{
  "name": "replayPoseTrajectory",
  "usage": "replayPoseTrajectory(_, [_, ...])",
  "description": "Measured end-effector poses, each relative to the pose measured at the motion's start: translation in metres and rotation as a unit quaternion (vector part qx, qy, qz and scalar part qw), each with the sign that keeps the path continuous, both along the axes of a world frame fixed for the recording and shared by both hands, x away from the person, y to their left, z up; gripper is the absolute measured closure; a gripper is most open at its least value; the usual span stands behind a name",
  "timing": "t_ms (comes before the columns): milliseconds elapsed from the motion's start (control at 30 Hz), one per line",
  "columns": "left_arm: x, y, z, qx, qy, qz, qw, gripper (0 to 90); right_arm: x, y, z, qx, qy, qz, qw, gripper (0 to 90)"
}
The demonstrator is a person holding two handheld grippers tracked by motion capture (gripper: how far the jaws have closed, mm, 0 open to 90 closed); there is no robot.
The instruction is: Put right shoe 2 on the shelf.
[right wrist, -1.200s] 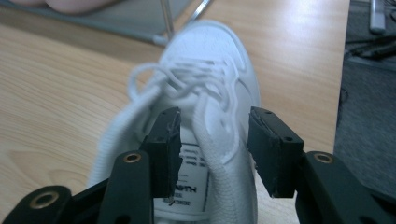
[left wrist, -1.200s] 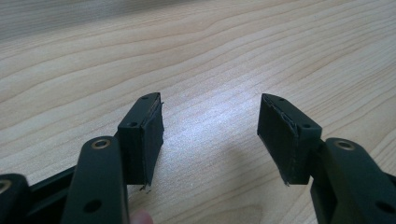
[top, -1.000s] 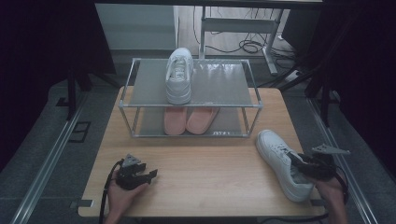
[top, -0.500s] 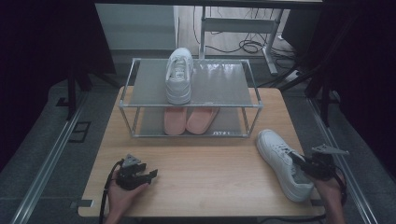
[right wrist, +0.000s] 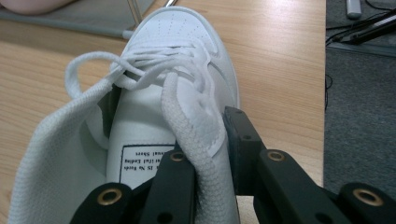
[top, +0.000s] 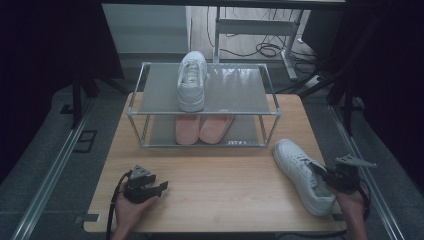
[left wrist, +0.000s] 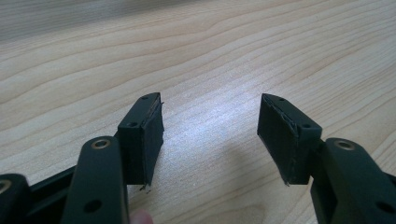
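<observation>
A white sneaker (top: 301,173) lies on the wooden table (top: 225,200) at the right, toe toward the rack. My right gripper (top: 325,177) is shut on the sneaker's collar (right wrist: 201,154), one jaw inside the shoe and one outside. A second white sneaker (top: 191,80) stands on the top shelf of a metal-framed rack (top: 140,107). A pair of pink insoles (top: 202,129) lies on the rack's lower shelf. My left gripper (top: 159,188) rests open at the table's front left, its pads (left wrist: 142,135) apart over bare wood (left wrist: 210,70).
The rack stands at the table's far middle. Cables (top: 267,50) and a desk frame lie on the floor behind it. Grey floor (right wrist: 359,116) drops off past the table's right edge, with a rail (top: 50,170) along the left side.
The left gripper has shifted slightly right on the table. The right gripper and the sneaker stay where they were.
</observation>
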State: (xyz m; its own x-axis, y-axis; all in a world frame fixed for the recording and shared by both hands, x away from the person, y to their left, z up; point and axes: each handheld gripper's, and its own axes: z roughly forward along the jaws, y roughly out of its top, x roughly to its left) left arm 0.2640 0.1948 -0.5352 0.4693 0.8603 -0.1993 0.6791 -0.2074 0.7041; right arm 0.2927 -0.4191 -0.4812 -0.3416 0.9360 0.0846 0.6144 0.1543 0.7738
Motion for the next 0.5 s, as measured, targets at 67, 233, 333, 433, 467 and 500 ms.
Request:
replayPoseTrajectory(67, [0.0, 0.0, 0.0, 0.0, 0.0, 0.0, 1.0, 41.0, 0.0, -0.001, 0.0, 0.005, -0.002, 0.0, 1.0, 81.4])
replayPoseTrajectory(233, [0.0, 0.0, 0.0, 0.0, 0.002, 0.0, 1.0, 40.9, -0.002, 0.002, 0.002, 0.004, -0.01, 0.006, 0.9999, 81.7])
replayPoseTrajectory(333, [0.0, 0.0, 0.0, 0.0, 0.001, 0.001, 1.0, 40.9, -0.004, 0.003, 0.005, 0.007, -0.016, 0.008, 0.9998, 81.6])
replayPoseTrajectory(433, [0.0, 0.0, 0.0, -0.001, 0.001, 0.001, 1.0, 40.9, -0.007, 0.004, 0.009, 0.011, -0.022, 0.018, 0.9995, 81.6])
replayPoseTrajectory(467, [0.0, 0.0, 0.0, -0.001, 0.0, 0.001, 1.0, 41.0, -0.008, 0.005, 0.01, 0.015, -0.024, 0.021, 0.9994, 81.6])
replayPoseTrajectory(500, [0.0, 0.0, 0.0, -0.001, 0.0, 0.001, 1.0, 40.9, -0.009, 0.006, 0.011, 0.018, -0.028, 0.023, 0.9992, 81.6])
